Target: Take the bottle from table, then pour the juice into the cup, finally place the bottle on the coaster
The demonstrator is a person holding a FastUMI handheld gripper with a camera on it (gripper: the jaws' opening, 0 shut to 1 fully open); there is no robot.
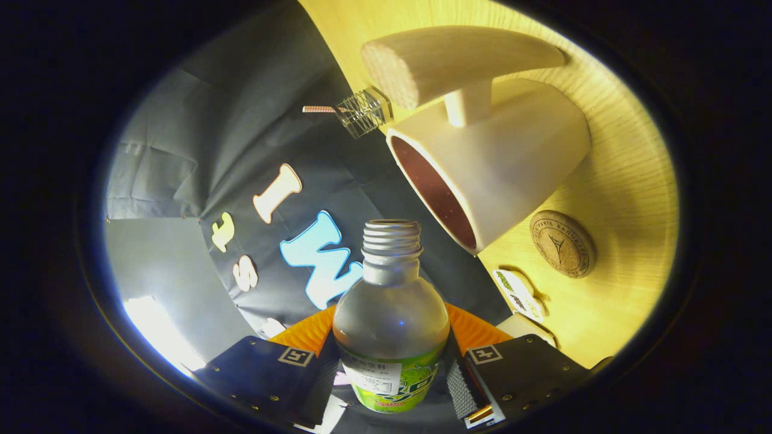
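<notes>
One bottle (391, 325), one cup (494, 163), one coaster (563, 243), two tongs fingers (265, 374).

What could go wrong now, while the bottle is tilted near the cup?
1. The uncapped bottle, clamped in the hand-held gripper, has its mouth short of the cup's rim, so juice might land on the table.
2. The cup's wooden handle sticks out on its side; a swing could knock it.
3. The cork coaster lies close behind the cup, so placing the bottle may bump the cup.
</notes>
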